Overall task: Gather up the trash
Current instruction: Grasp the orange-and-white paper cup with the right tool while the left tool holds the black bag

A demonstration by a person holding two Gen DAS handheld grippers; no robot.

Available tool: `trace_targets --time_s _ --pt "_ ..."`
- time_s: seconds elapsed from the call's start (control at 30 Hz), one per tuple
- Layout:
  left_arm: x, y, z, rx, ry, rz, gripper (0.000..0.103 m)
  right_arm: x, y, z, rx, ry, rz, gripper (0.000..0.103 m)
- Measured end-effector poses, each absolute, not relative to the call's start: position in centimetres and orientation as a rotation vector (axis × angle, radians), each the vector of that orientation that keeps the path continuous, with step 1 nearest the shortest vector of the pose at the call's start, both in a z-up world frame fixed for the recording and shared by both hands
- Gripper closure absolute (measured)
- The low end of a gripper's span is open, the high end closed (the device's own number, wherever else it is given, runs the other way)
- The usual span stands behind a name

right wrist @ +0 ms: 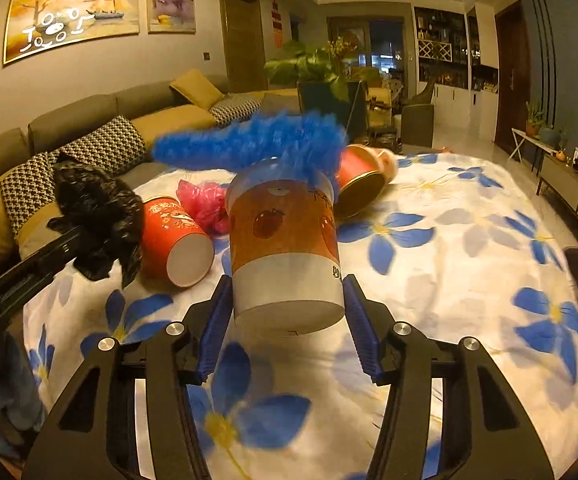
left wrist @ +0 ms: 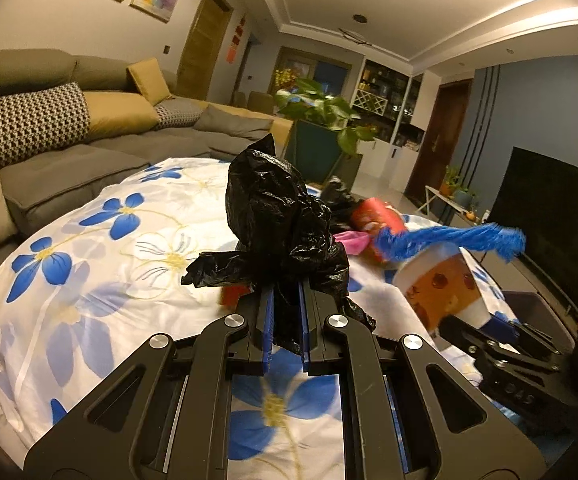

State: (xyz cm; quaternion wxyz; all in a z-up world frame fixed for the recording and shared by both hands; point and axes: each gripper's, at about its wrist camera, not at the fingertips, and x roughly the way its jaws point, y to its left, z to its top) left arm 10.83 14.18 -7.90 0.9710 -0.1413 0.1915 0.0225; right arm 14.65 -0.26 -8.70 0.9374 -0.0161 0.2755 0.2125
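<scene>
Gripping a crumpled black bag (left wrist: 285, 220), the left gripper (left wrist: 287, 320) has its blue pads pressed together on a twist of the plastic at centre frame; the rest of the bag stands bunched above the fingers. The film is thin, soft and slack, so it weighs almost nothing but can slide out of a pinch. A hold on the gathered neck, as now, looks sounder than one on a loose flap.

The right gripper (right wrist: 287, 312) has its pads set on either side of a paper cup (right wrist: 285, 240), lower centre of its view, with the cup's base toward the camera. It appears held clear of the cloth. A blue fuzzy strip (right wrist: 249, 144), blurred, sticks out of the cup's far end. The cup is light and stiff at base and rim, but its wall would crush under a hard squeeze. The low hold beside the base is judged the safer place.

Further out on the flowered cloth (right wrist: 449, 264) lie a red cup (right wrist: 173, 236) at middle left, a pink bag (right wrist: 205, 204) just beside it, and a red tin (right wrist: 361, 180) behind the held cup. All three await collection.
</scene>
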Motion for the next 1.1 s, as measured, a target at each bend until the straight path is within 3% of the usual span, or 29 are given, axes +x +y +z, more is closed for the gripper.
trace_targets --time_s 1.1 --pt "11.1 0.2 -4.1 -0.095 0.333 -0.228 0.093 8.5 -17.1 -5.3 0.163 0.321 0.096 0.049"
